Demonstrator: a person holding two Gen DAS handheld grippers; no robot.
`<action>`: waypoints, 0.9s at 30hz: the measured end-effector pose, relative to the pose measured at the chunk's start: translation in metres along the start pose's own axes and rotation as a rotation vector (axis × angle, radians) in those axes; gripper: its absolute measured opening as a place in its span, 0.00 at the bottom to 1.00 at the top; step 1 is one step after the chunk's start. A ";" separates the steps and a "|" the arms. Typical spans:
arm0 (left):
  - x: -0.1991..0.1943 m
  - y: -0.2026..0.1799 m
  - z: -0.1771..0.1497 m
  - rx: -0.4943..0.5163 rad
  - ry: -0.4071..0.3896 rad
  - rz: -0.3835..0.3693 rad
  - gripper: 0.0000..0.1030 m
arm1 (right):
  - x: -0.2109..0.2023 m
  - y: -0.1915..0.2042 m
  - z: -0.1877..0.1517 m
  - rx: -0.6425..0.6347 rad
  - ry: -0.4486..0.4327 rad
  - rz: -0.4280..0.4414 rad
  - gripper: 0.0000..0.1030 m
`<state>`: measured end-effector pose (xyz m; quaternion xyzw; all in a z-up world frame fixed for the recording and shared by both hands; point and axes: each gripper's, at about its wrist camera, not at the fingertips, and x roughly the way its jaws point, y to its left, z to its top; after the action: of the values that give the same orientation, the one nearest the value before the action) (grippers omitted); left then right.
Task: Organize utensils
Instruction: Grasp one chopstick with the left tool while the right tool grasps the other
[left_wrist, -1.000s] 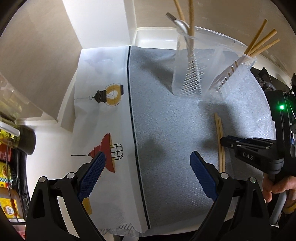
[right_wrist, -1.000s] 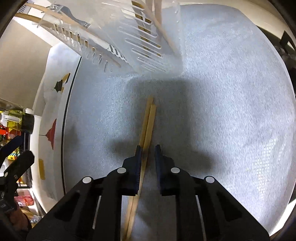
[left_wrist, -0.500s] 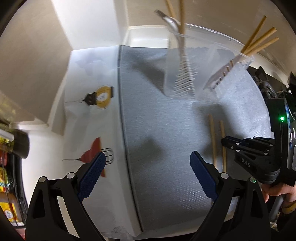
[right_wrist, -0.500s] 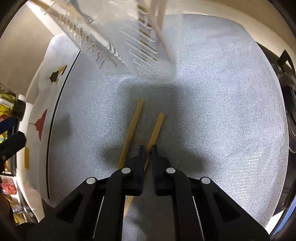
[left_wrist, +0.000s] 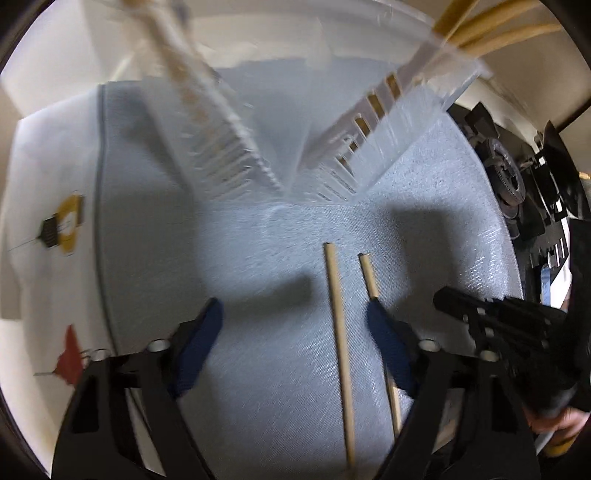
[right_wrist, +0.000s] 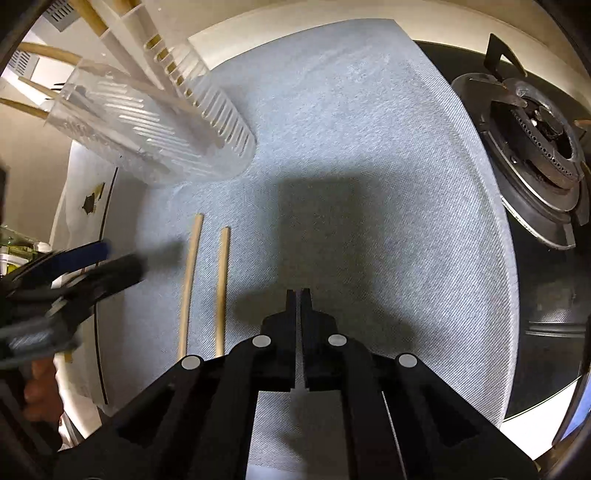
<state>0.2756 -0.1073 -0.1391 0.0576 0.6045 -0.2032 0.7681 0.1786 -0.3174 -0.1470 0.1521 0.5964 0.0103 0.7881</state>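
Two wooden chopsticks (left_wrist: 340, 332) lie side by side, a little apart, on the grey mat (left_wrist: 258, 277); they also show in the right wrist view (right_wrist: 221, 288). My left gripper (left_wrist: 295, 328) is open with blue pads, low over the mat, one chopstick between its fingers and the other by its right pad. My right gripper (right_wrist: 299, 295) is shut and empty, to the right of the chopsticks. A clear slotted utensil holder (left_wrist: 295, 140) with several chopsticks and cutlery stands behind; it also shows in the right wrist view (right_wrist: 155, 122).
A gas stove burner (right_wrist: 535, 147) sits right of the mat. A white cloth with lamp prints (left_wrist: 62, 229) lies to the left. The mat's front edge is near me.
My left gripper has moved right and forward over the chopsticks. My right gripper let the chopstick go, shut, and drew off to the right. The chopsticks now lie apart.
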 end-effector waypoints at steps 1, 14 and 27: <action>0.005 -0.002 0.003 0.005 0.013 -0.003 0.59 | -0.001 -0.002 -0.002 -0.002 0.003 0.002 0.05; 0.038 -0.014 0.017 0.036 0.075 -0.044 0.07 | 0.004 0.007 -0.014 -0.025 0.022 0.010 0.05; -0.042 0.023 -0.022 -0.036 -0.090 -0.034 0.06 | 0.023 0.064 0.008 -0.123 -0.008 0.050 0.30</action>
<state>0.2561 -0.0690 -0.1082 0.0243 0.5738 -0.2080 0.7918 0.2035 -0.2534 -0.1502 0.1183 0.5877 0.0659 0.7976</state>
